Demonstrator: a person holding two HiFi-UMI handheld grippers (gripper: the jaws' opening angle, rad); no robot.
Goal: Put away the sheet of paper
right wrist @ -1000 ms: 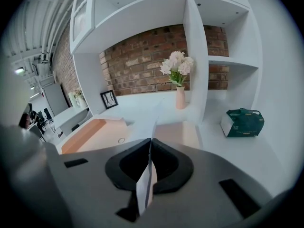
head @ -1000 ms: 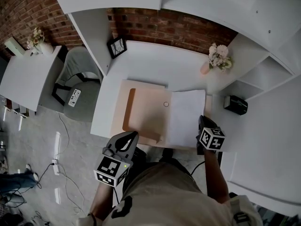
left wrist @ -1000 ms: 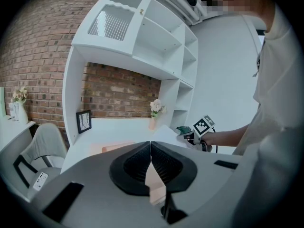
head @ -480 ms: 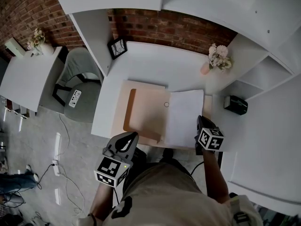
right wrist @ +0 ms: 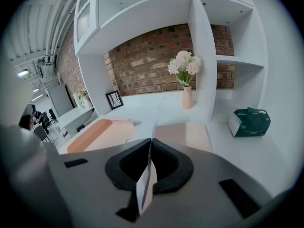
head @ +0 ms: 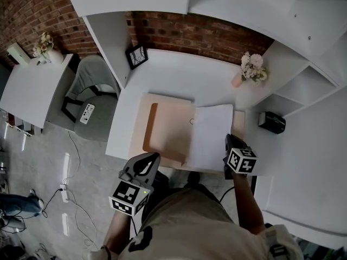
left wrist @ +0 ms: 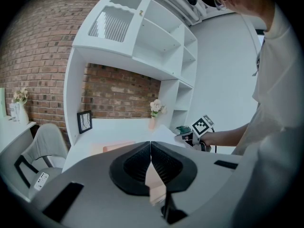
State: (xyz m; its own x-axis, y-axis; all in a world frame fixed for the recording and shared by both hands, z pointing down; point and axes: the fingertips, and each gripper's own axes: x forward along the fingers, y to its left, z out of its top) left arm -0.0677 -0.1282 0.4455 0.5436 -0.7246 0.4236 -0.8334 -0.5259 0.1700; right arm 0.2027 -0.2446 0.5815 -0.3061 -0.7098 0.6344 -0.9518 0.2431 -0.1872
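Observation:
An open peach folder [head: 168, 131] lies on the white desk [head: 179, 75]. A white sheet of paper [head: 211, 137] rests over its right half. My right gripper [head: 228, 141] is shut on the sheet's near right corner. In the right gripper view the sheet [right wrist: 154, 122] runs edge-on out from between the jaws of the right gripper [right wrist: 150, 141], and the folder [right wrist: 104, 132] lies to the left. My left gripper [head: 153, 156] sits at the folder's near edge. In the left gripper view the jaws of the left gripper [left wrist: 150, 144] are shut with a peach strip pinched between them.
A vase of flowers [head: 250, 68] and a framed picture [head: 136, 55] stand at the back of the desk. A dark green box [head: 271, 121] sits on the side shelf to the right. A grey chair [head: 89, 91] stands left of the desk. White shelves rise overhead.
The right gripper and the sheet have drifted slightly to the left over the folder. The left gripper has stayed still.

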